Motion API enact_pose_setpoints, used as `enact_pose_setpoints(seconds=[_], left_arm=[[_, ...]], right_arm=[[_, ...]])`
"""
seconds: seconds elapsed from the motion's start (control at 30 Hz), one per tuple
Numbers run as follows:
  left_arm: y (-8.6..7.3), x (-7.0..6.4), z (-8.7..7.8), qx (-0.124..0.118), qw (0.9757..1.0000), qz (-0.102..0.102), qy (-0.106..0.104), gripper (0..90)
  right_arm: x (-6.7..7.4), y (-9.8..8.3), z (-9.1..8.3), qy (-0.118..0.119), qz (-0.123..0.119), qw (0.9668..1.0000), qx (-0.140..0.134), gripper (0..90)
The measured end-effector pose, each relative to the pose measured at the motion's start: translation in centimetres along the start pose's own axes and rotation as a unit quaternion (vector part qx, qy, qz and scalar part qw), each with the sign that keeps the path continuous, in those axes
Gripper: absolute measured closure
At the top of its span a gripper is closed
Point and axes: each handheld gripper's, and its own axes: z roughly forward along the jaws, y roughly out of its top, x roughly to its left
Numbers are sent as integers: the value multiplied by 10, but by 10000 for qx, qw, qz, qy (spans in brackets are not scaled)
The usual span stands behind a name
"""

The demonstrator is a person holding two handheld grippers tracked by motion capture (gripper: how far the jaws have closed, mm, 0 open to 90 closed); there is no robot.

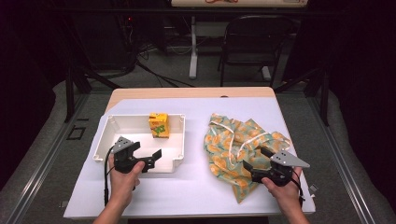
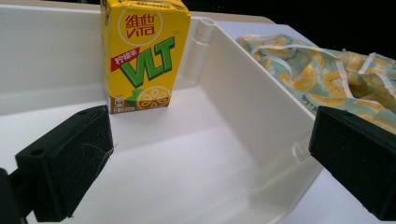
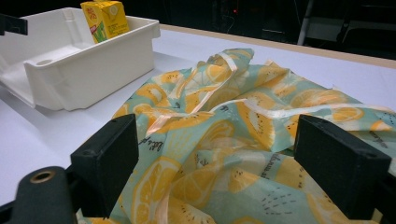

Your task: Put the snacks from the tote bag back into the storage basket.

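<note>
Left claw is wide open with nothing between the jaws, hovering at the near edge of the white bin and pointing in toward it. From the left gripper view you look straight across the bin floor at the yellow juice box, which stands upright against the far wall, near the bin's far right corner, well apart from the jaws. So the juice box is in the bin, not held by anything. Right claw is also released, jaws spread apart over the near part of the lemon-print cloth bag; in the right gripper view the fabric lies between and below the two pads, but I can't tell if they actually touch it, and they're definitely not pinching it. The bag sits crumpled on the white tabletop to the right of the bin, close to it but not touching, with its pale straps lying loose across the top. A dark folding chair stands on the floor beyond the far edge of the tabletop.
</note>
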Motion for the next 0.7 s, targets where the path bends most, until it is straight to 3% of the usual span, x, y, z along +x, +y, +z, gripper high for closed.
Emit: enact_pose_setpoints(seconds=[0.57, 0.7], left_arm=[[-30, 11, -50, -60, 9997, 218, 108, 1], [-33, 13, -56, -146, 9996, 143, 170, 1]], right_arm=[[-4, -1, -3, -76, 40, 10000, 28, 130], [-6, -1, -3, -85, 52, 9999, 33, 129]])
